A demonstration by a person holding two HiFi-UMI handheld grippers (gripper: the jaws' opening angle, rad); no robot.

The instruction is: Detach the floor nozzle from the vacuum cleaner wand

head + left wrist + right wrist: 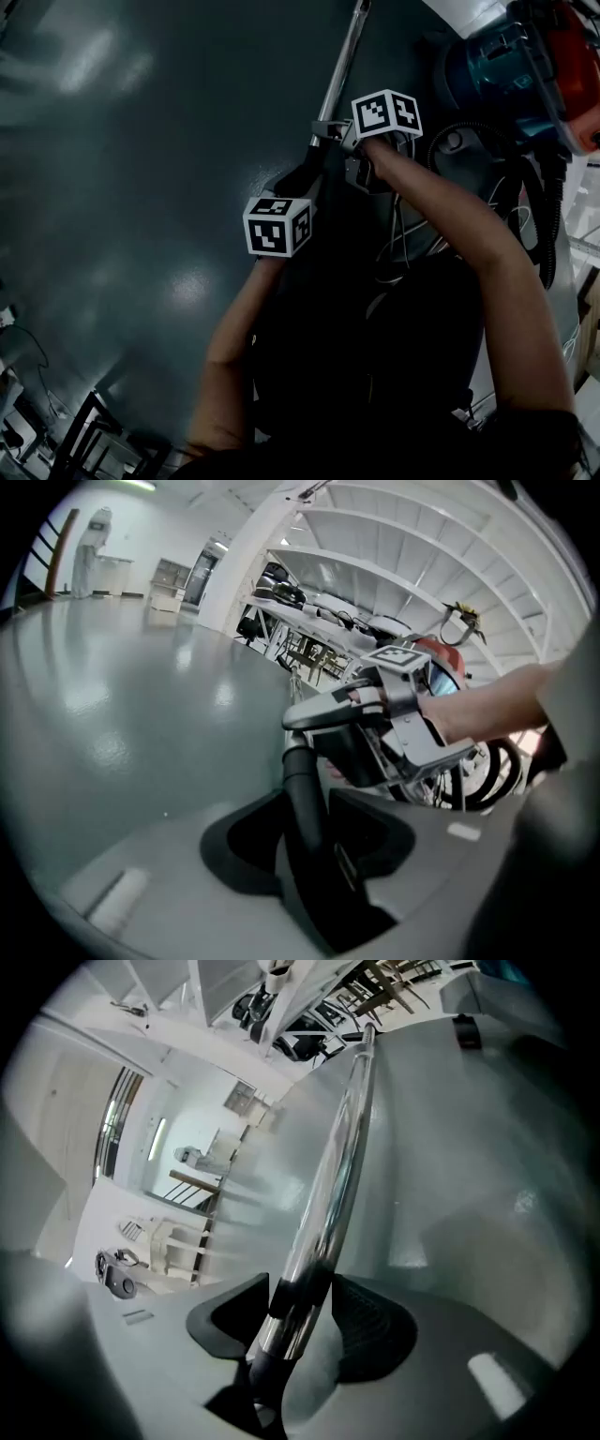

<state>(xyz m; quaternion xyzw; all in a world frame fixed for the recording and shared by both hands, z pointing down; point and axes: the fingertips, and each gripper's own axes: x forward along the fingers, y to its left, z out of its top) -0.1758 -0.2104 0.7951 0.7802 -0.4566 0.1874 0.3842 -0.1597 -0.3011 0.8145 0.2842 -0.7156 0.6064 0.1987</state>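
The chrome wand (339, 67) runs up the dark floor away from me. In the right gripper view the wand (328, 1194) passes with its black collar between my right gripper's (300, 1321) jaws, which stand open around it. My right gripper (336, 131) sits under its marker cube. Just below it, my left gripper (295, 187) is shut on the nozzle's black neck (302, 794), which rises between the jaws of the left gripper (309, 841) towards the right gripper (337, 733). The nozzle's floor head is hidden.
The blue and orange vacuum body (511, 70) lies at the upper right, its black hose (548, 216) looping down beside my right arm. Metal frames (84, 441) stand at the lower left. Tables and chairs (309, 621) line the far side of the hall.
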